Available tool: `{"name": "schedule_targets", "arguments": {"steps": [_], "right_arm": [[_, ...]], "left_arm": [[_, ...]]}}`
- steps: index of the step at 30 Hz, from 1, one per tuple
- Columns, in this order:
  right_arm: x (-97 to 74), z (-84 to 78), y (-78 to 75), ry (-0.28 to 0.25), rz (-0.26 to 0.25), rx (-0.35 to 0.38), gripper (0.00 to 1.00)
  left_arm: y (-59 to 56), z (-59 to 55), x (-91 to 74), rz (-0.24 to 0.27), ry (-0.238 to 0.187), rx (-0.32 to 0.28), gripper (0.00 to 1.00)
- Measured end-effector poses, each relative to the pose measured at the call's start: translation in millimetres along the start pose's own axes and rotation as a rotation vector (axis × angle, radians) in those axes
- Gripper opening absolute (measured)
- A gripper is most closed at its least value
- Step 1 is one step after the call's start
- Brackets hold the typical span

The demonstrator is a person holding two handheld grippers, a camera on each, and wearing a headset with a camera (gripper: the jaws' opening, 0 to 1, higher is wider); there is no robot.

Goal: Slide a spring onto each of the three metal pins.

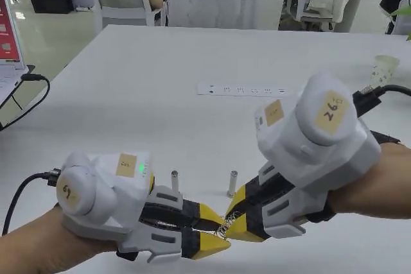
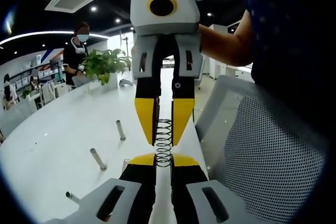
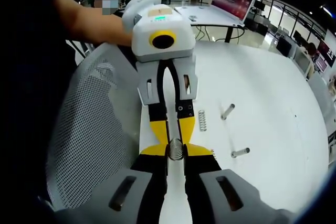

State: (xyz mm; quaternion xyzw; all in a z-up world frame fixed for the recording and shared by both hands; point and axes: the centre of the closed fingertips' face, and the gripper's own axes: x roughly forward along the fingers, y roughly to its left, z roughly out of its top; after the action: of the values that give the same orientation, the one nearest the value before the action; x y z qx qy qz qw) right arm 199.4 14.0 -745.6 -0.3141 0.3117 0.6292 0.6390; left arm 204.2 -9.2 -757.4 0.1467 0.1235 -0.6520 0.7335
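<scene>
A small steel spring [image 1: 222, 225] hangs in the air between my two grippers, just above the white table [image 1: 128, 94]. In the left gripper view my left gripper [image 2: 164, 161] is shut on the spring's [image 2: 164, 142] near end, and the right gripper [image 2: 164, 137] clamps its far end from above. In the right gripper view the spring [image 3: 176, 150] is seen end on between my right gripper's [image 3: 176, 154] yellow tips. Two upright metal pins [image 1: 174, 181] [image 1: 232, 184] stand just behind the grippers. Three pins [image 2: 121, 129] [image 2: 98, 159] [image 2: 72, 196] stand to the left.
A loose spring [image 3: 202, 120] lies on the table beside the pins [image 3: 227, 111]. A white power strip [image 1: 247, 89] lies mid-table, a paper cup [image 1: 385, 68] at the right, and a laptop [image 1: 6, 30] with a black cable [image 1: 26, 101] at the left. A mesh chair [image 2: 252, 145] is close behind.
</scene>
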Motion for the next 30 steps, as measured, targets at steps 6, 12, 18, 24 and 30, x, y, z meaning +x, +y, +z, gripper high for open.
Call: {"name": "schedule_targets", "arguments": {"steps": [6, 12, 18, 24, 30], "right_arm": [[0.9, -1.6, 0.6, 0.006, 0.003, 0.001, 0.09], [1.0, -1.7, 1.4, 0.009, 0.006, -0.003, 0.09], [1.7, -2.4, 0.7, 0.020, 0.000, -0.007, 0.09], [1.6, -3.2, -1.2, 0.024, -0.005, -0.007, 0.09], [-0.1, -3.3, -3.6, 0.022, -0.011, -0.002, 0.09]], "left_arm": [[-1.2, 4.3, 0.2, -0.001, -0.009, 0.003, 0.01], [-1.6, 4.8, 0.2, 0.000, -0.010, 0.003, 0.01], [-0.7, 3.3, 1.0, 0.008, -0.010, -0.018, 0.02], [-0.4, 2.5, 1.6, 0.007, -0.009, -0.043, 0.07], [1.8, -0.9, 0.9, 0.017, -0.004, -0.094, 0.18]]}}
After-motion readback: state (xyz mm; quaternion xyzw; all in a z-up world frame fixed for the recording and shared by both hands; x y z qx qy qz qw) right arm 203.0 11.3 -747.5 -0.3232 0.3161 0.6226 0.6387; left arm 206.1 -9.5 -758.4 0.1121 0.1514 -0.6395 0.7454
